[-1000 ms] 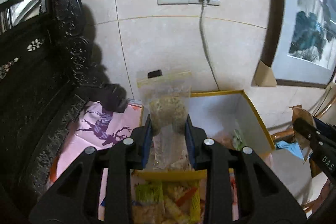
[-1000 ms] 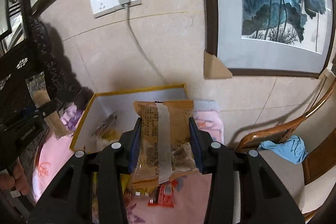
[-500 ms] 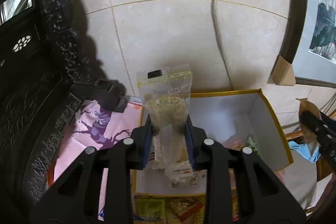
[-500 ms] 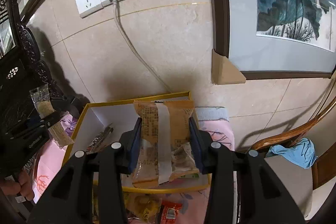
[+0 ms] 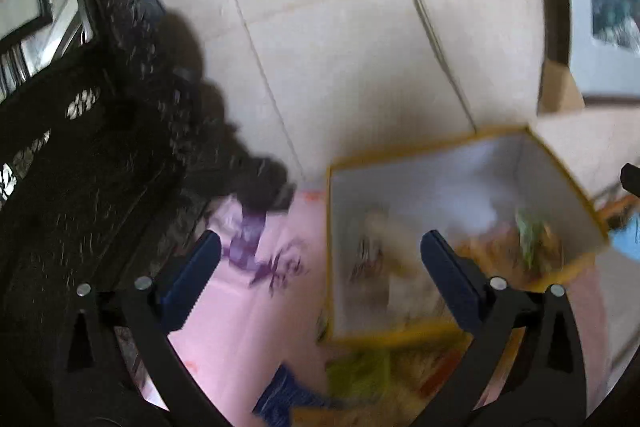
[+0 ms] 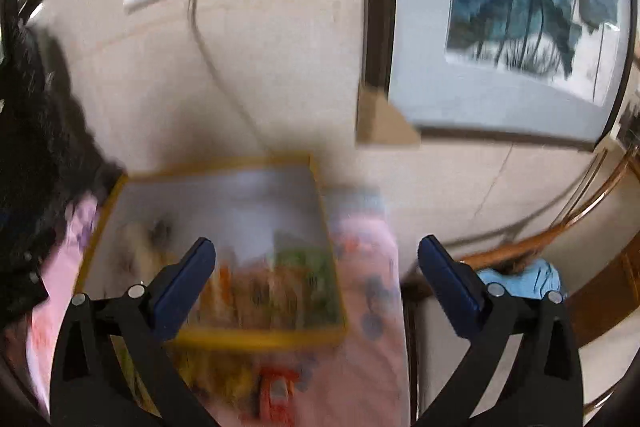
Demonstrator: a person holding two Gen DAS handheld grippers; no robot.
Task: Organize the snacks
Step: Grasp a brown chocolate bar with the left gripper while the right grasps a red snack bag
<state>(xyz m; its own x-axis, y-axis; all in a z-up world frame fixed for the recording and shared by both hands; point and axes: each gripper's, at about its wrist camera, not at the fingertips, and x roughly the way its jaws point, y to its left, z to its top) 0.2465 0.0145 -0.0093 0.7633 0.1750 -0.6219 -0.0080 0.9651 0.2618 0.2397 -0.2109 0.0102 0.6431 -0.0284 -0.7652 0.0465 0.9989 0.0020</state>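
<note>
A white box with a yellow rim (image 5: 420, 147) stands on a pink cloth (image 5: 256, 327) by the wall. My left gripper (image 5: 320, 267) hangs over the box's left edge. Its jaws are opening wide and the pads press on nothing. The clear bag of beige snack (image 5: 386, 239) shows as a blur inside the box. My right gripper (image 6: 316, 259) hovers over the same box (image 6: 260, 339). Its jaws are also opening wide and grip nothing. Beneath it the orange packet (image 6: 248, 287) lies blurred among other snacks in the box.
Loose snack packets (image 5: 380, 375) lie on the cloth in front of the box, with a red one (image 6: 276, 391) nearest. Dark carved furniture (image 5: 80, 187) fills the left. A plugged cable (image 5: 432, 39) runs down the wall. A wooden chair with blue cloth (image 6: 528, 275) stands on the right.
Both grippers went from shut on their packets to wide open. The clear bag and the orange packet dropped into the box. Both hands sank toward it.
</note>
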